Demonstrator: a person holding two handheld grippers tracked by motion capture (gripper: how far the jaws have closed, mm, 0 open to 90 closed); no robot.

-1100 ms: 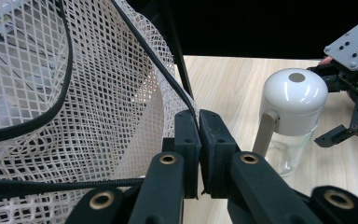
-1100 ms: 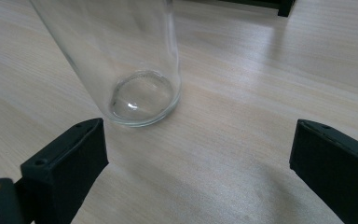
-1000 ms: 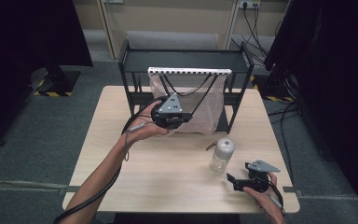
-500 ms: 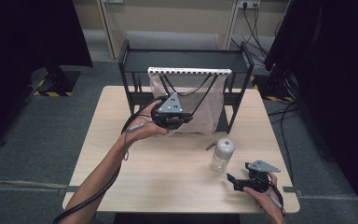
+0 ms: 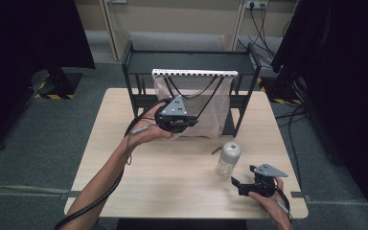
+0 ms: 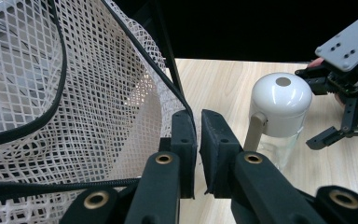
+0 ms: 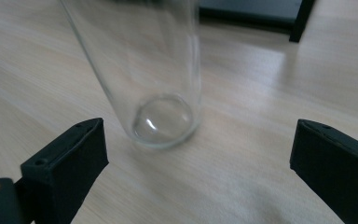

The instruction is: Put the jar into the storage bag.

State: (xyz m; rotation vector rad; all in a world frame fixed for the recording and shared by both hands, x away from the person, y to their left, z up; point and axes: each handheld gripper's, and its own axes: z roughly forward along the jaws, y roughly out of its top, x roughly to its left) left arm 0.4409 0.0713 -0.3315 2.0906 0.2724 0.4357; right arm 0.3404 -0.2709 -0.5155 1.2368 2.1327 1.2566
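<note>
While the left gripper point(image 5: 184, 123) pinches a mesh bag, a glass bottle waits in front of the spread right gripper point(image 5: 239, 184).

On a wooden table point(image 5: 172, 182), a person's left gripper has its jaws pressed together on the black cord point(image 6: 175, 91) edging a white mesh bag point(image 6: 74, 112) that hangs from a black metal rack point(image 5: 191, 57); the net looks soft, light and floppy, so the cord seems the firmest place to hold. Just beside the bag stands a clear glass bottle point(image 5: 228, 159) with a rounded white cap point(image 6: 282, 100), upright and apart from the right gripper, whose jaws stand wide open either side of its base. The glass is probably smooth, slippery and breakable; a gentle, level grip around the mid-body looks safest.
</note>
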